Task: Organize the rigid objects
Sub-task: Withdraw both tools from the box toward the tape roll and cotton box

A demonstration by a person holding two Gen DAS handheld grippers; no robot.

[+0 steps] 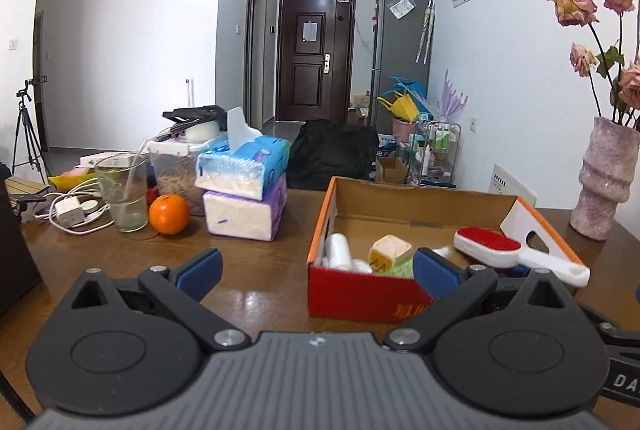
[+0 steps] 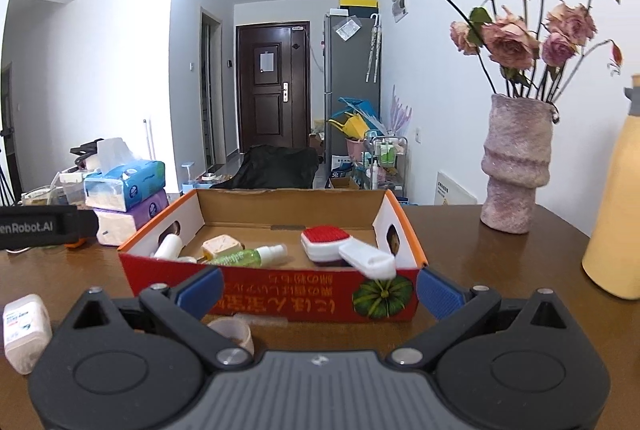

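A red and orange cardboard box stands open on the brown table. Inside lie a red and white lint brush, a white bottle, a beige cube and a green spray bottle. The brush handle rests over the box's near rim. My left gripper is open and empty in front of the box's left corner. My right gripper is open and empty before the box's front wall. A tape roll and a white floss box lie near it.
Stacked tissue packs, an orange, a glass and cables crowd the table's left. A pink vase of dried roses and a yellow bottle stand right. The left gripper's body shows at the left.
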